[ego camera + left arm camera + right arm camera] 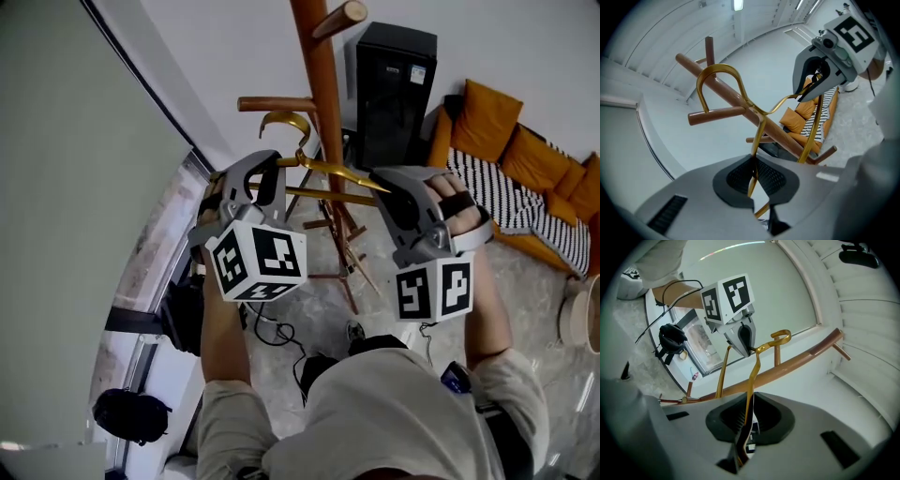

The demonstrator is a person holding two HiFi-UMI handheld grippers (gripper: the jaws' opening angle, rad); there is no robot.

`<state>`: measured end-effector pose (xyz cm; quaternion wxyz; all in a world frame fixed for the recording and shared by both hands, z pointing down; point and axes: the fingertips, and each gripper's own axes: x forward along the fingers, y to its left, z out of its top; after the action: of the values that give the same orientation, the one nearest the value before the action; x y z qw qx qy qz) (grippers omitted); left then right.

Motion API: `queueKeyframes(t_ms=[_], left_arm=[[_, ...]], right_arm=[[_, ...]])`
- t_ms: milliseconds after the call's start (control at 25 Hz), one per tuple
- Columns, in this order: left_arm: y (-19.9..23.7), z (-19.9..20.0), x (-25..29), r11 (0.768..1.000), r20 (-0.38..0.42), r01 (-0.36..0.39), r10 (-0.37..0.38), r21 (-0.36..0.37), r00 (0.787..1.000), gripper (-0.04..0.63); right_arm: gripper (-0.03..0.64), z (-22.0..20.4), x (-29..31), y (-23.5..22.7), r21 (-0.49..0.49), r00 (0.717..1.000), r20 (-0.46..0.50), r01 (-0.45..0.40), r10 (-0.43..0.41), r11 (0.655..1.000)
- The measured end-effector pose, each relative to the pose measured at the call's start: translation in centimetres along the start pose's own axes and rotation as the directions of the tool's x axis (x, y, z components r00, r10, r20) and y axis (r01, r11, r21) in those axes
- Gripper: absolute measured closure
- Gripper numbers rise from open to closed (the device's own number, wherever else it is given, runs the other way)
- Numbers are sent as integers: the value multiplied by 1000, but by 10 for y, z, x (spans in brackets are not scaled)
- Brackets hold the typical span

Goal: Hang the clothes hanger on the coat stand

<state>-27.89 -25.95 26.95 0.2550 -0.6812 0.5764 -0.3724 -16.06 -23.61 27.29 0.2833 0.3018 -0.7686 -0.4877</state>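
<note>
A gold metal clothes hanger (330, 172) is held level between both grippers, right beside the wooden coat stand (322, 84). My left gripper (266, 173) is shut on its left arm, and the wire runs between the pads (740, 180). My right gripper (394, 195) is shut on the other arm, clamped at the jaw tips in the right gripper view (745, 432). The hanger's hook (717, 77) arches over a side peg (717, 115) of the stand. I cannot tell whether hook and peg touch.
A black cabinet (394, 84) stands behind the stand. An orange sofa (525, 159) with a striped cloth is at the right. A black bag (131, 412) and cables (272, 330) lie on the floor by the window wall. More pegs (339, 17) stick out higher up.
</note>
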Motion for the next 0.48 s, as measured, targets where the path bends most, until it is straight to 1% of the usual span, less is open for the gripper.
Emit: queueKeyframes(t_ms=[120,240,480], left_arm=[[10,5,8,1000,46,14,-15,15,999,580],[12,6,13,999,83,41,-43,24,996,580],[14,12,21,995,132,81,-87,53,987,580]], right_arm=[[597,2,5,-8,11,999,-42,18,-18,1000],[597,3,5,-9,23,996,-85,21,-19,1000],[597,2,5,-12,53,989,-146,26,-18,998]])
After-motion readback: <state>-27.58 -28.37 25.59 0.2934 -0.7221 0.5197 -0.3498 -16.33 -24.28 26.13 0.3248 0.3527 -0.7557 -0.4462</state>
